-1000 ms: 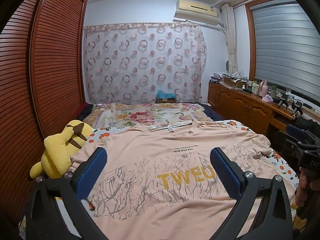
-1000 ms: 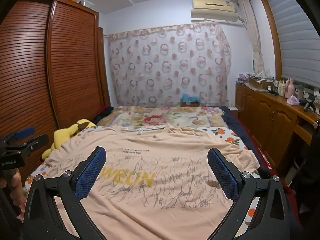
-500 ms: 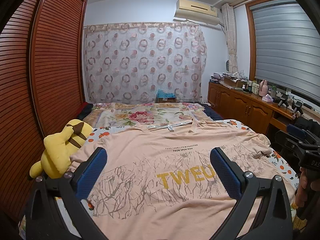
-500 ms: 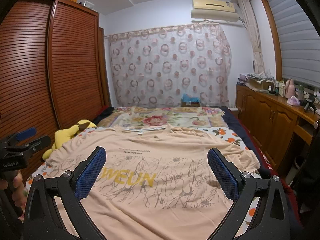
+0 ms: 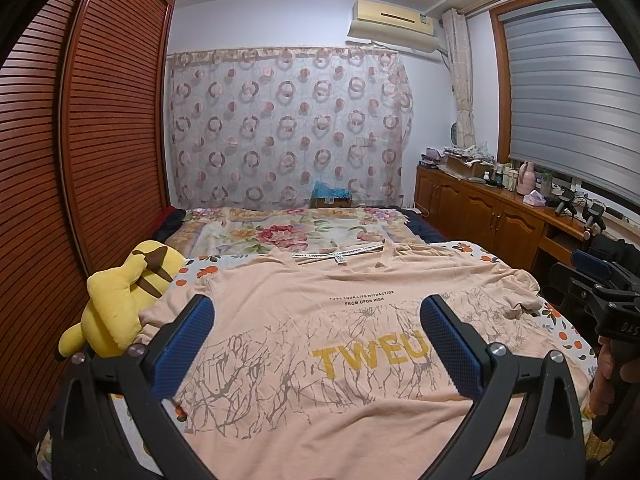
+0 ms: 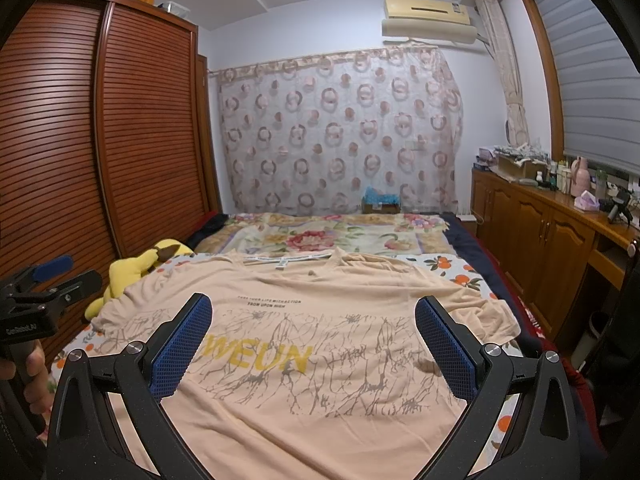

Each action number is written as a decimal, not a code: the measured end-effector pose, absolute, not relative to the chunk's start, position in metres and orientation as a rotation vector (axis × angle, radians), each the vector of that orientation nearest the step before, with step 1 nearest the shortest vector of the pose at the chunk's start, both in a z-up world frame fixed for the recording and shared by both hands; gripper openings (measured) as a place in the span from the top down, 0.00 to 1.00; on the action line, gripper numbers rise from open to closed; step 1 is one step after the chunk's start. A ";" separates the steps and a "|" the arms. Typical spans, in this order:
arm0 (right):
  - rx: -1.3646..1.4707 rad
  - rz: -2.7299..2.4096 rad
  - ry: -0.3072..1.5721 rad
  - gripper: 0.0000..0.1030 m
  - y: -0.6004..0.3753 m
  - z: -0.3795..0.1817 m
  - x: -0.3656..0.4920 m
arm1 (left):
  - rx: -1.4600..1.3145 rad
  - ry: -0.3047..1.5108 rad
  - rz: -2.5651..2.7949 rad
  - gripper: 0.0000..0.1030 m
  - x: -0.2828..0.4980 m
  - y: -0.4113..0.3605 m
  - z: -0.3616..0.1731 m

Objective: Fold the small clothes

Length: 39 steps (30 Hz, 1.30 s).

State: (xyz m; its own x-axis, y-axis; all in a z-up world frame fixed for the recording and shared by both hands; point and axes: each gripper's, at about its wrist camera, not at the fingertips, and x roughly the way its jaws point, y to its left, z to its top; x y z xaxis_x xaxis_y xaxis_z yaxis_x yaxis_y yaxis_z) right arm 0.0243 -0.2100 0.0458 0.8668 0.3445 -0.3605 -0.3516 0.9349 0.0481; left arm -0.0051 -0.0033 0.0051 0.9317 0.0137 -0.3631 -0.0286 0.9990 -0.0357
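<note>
The peach T-shirt [image 5: 340, 344] lies flat on the bed [image 5: 472, 250], both claws wide and empty (left claw [image 5: 316, 346], right claw [image 6: 314, 344]). Light, limp cotton: probably pinch a sleeve-side edge.

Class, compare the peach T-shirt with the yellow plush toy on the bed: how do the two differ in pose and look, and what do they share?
The peach T-shirt lies spread flat across the bed; the yellow plush toy sits bulky at its left edge by the wardrobe. The T-shirt carries printed lettering and a grey branch pattern; the plush toy is plain yellow with brown marks. Both rest on the orange-print sheet, and neither gripper holds them.
</note>
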 end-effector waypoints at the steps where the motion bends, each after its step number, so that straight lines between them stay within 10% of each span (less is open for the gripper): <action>1: -0.019 0.365 0.374 0.00 -0.210 0.046 0.024 | -0.041 0.370 0.022 0.00 -0.005 -0.004 0.005; 39: -0.019 0.365 0.368 0.00 -0.210 0.050 0.023 | -0.037 0.358 0.023 0.00 -0.008 -0.006 0.009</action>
